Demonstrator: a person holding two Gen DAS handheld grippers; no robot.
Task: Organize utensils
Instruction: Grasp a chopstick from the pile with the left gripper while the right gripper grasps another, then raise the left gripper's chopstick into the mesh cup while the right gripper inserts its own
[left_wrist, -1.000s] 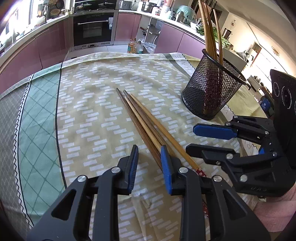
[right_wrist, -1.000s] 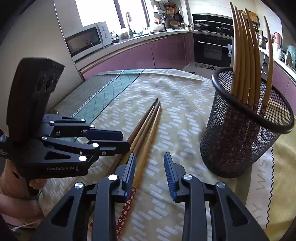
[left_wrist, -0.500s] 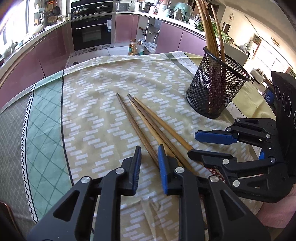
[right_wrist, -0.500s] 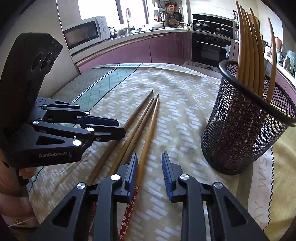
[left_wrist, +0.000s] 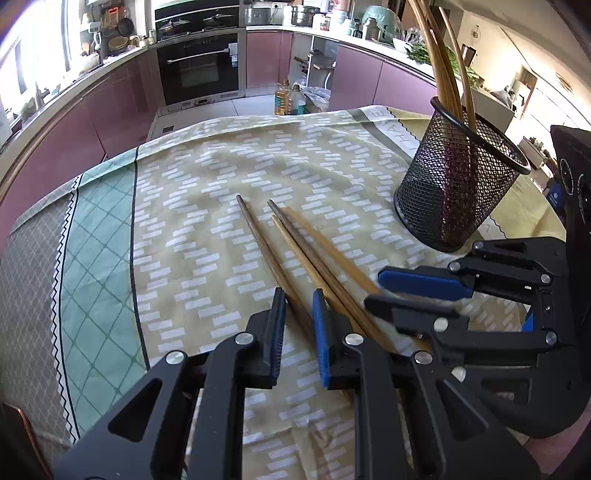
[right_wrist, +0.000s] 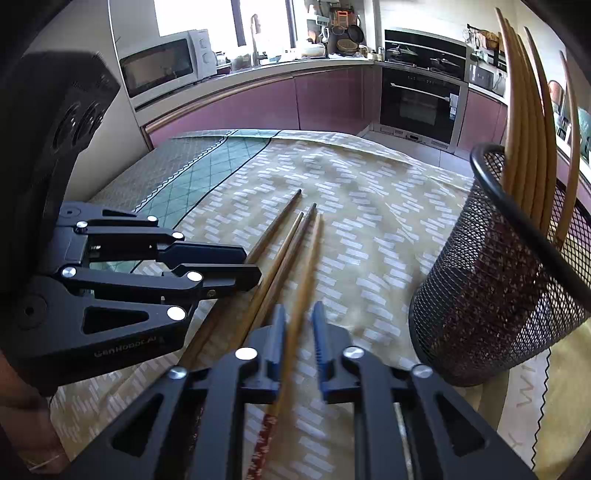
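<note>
Several wooden chopsticks (left_wrist: 295, 251) lie side by side on the patterned tablecloth; they also show in the right wrist view (right_wrist: 291, 243). My left gripper (left_wrist: 298, 302) is open, its jaws straddling the leftmost, dark chopstick (left_wrist: 264, 243). My right gripper (right_wrist: 298, 319) is open, its jaws straddling the rightmost, light chopstick (right_wrist: 306, 277) with a red patterned end. Each gripper shows in the other's view: the right (left_wrist: 402, 291) and the left (right_wrist: 251, 266). A black mesh holder (left_wrist: 458, 188) with several chopsticks upright stands at the right, also in the right wrist view (right_wrist: 495, 280).
The tablecloth (left_wrist: 207, 206) has a green checked band at the left (left_wrist: 99, 266). Kitchen cabinets and an oven (left_wrist: 201, 70) lie beyond the table's far edge. A microwave (right_wrist: 166, 66) sits on the counter.
Both grippers have moved forward and down over the chopsticks. The left now straddles the leftmost chopstick and the right straddles the rightmost one. Both jaws have narrowed slightly.
</note>
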